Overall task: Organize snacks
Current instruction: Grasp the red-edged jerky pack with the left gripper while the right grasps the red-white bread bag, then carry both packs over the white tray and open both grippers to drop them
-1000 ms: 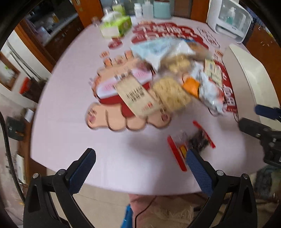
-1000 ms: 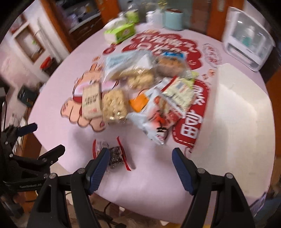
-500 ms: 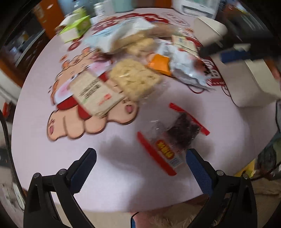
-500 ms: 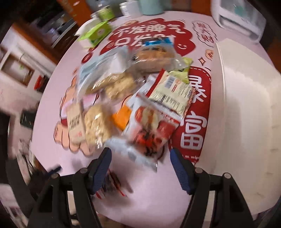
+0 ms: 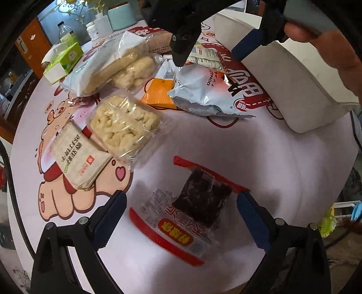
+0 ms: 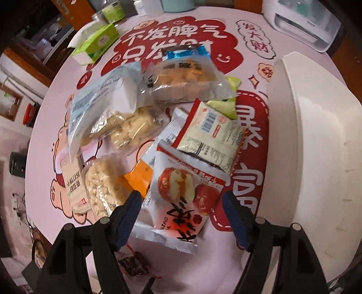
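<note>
My left gripper (image 5: 181, 203) is open and straddles a clear packet with red edges holding a dark block (image 5: 192, 208), which lies alone near the table's front edge. My right gripper (image 6: 182, 203) is open just above a white-and-red pouch picturing red fruit (image 6: 181, 194); in the left wrist view it hangs over the silver side of that pouch (image 5: 203, 90). Behind lie a puffed-rice bar (image 5: 123, 123), a beige cracker packet (image 5: 78, 159), an orange packet (image 5: 158, 93) and several clear bags of pastries (image 6: 181, 77). A white bin (image 6: 316, 144) stands at the right.
A green tissue box (image 6: 99, 43) sits at the far left of the round pink table (image 5: 282, 171). Bottles and a teal canister (image 5: 121, 15) stand at the back edge. A white appliance (image 6: 303, 20) stands at the far right. The table edge runs close under both grippers.
Both grippers have moved forward and down over the table. The left one has closed in on the dark-block packet; the right one has moved over the fruit pouch. Both stayed open.
</note>
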A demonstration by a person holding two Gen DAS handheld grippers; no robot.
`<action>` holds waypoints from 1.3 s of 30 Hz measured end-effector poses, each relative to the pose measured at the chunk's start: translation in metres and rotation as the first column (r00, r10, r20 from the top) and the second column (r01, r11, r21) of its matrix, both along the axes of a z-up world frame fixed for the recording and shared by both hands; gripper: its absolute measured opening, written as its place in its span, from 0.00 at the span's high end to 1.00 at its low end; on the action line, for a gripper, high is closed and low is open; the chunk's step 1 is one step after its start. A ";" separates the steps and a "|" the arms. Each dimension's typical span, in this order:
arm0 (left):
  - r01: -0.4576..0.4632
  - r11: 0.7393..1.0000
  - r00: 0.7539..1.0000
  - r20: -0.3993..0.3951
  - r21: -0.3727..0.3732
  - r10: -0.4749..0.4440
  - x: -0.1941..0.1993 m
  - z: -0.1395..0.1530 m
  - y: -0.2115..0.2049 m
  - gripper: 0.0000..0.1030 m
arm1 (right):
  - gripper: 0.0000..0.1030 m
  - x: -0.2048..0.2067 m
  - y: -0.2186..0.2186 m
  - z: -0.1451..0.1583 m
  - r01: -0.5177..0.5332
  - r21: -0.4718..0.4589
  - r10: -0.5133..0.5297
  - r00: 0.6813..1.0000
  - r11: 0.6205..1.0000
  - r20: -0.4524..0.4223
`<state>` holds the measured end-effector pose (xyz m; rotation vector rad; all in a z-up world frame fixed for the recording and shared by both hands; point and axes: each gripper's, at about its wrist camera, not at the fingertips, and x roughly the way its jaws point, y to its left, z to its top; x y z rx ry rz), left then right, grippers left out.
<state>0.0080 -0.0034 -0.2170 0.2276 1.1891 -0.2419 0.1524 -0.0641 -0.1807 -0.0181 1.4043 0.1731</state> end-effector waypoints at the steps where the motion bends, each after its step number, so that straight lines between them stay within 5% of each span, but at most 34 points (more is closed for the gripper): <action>1: 0.000 1.000 1.000 -0.004 -0.001 0.000 0.000 -0.002 -0.001 0.09 | 0.27 0.002 0.002 -0.006 -0.001 -0.006 0.001 1.000 1.000 -0.024; 8: -0.015 0.999 0.999 -0.040 -0.045 0.013 -0.001 -0.014 -0.006 0.15 | 0.28 0.011 0.007 -0.037 0.018 -0.020 -0.020 0.995 1.000 -0.102; 12: -0.005 0.998 1.000 -0.018 -0.061 0.004 -0.004 -0.008 -0.005 0.44 | 0.34 0.014 0.005 -0.036 0.027 -0.009 -0.028 0.995 1.000 -0.096; 22: -0.077 0.994 0.997 -0.025 -0.072 0.075 0.003 0.005 0.023 0.49 | 0.51 -0.008 -0.013 -0.014 0.015 0.117 -0.009 0.999 0.993 -0.052; 29: -0.172 0.979 0.985 0.008 -0.114 0.174 0.013 0.056 0.052 0.49 | 0.51 -0.040 -0.030 0.045 -0.030 0.179 0.015 0.996 0.983 0.087; 39: -0.099 0.982 0.977 0.172 -0.160 0.127 0.035 0.156 0.020 0.49 | 0.51 -0.099 -0.066 0.118 -0.023 0.226 -0.056 0.940 0.974 0.338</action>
